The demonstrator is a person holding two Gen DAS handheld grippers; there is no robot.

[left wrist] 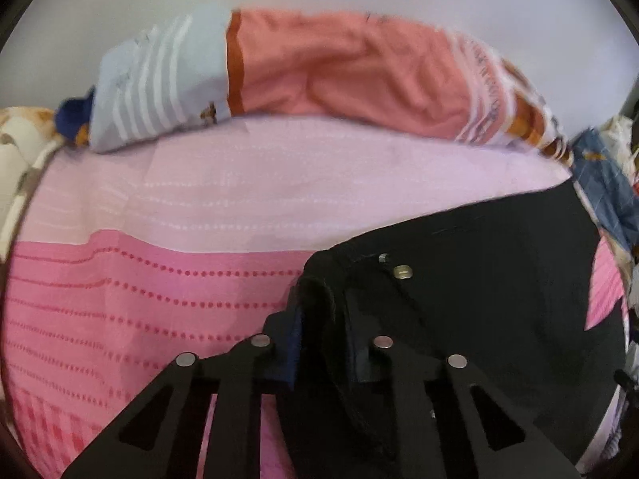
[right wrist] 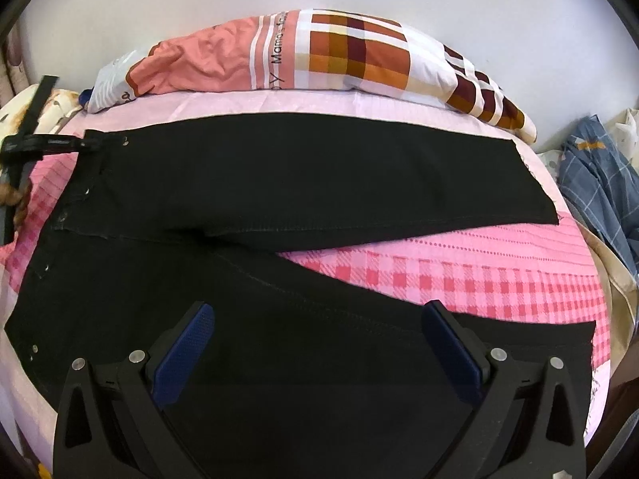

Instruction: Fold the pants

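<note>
My left claw [left wrist: 319, 339] pinches the black pants [right wrist: 279, 175] at the waistband corner to lift it for folding, while my right claw [right wrist: 319, 355] hovers open over a leg.

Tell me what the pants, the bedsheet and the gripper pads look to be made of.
Pants: black woven cloth, probably denim, matte; pale seam stitching and metal rivets suggest jeans.
Bedsheet: thin pink woven cloth, likely cotton, matte, with check and dotted-stripe patterns.
Pads on the right gripper: blue, finely dimpled, probably rubber or soft plastic.
</note>
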